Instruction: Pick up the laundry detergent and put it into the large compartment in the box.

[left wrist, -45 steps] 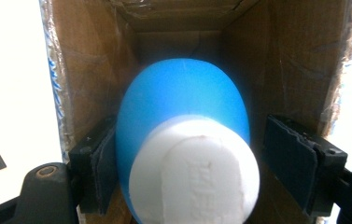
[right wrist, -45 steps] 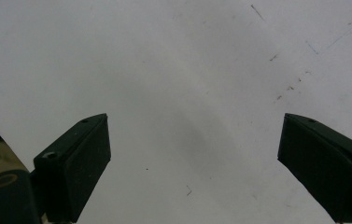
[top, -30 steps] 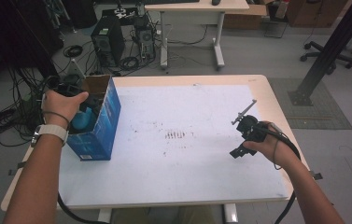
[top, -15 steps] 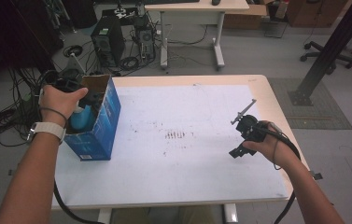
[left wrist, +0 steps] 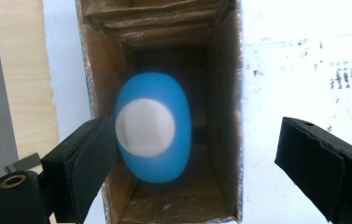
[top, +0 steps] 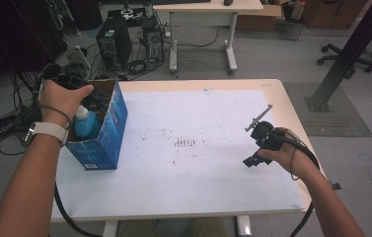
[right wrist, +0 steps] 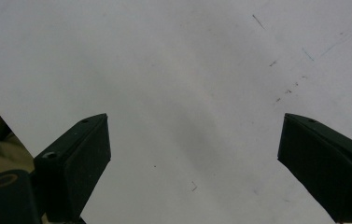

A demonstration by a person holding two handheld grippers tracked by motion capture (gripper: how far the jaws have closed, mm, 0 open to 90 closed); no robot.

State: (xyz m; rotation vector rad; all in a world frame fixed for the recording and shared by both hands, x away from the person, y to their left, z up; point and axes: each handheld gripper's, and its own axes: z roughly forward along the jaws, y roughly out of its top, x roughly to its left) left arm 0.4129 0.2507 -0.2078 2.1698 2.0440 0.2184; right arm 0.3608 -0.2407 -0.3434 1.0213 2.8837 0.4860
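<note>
A tall blue cardboard box stands open-topped at the left edge of the table. Inside it sits a blue bottle with a white cap. My left gripper hovers over the box mouth, held from above by the hand. In the left gripper view the bottle lies down in the box, and the left gripper is open with its jaws wide apart, the left jaw near the bottle's side. My right gripper hangs open over the white sheet at the table's right, and the right gripper holds nothing.
The wooden table edge runs close to the right hand. Cables and a computer tower sit on the floor beyond the box. A second desk stands behind, and a black post at the right.
The left hand and its gripper have lifted and drawn back a little over the box, showing more of the bottle. The right gripper has stayed put.
</note>
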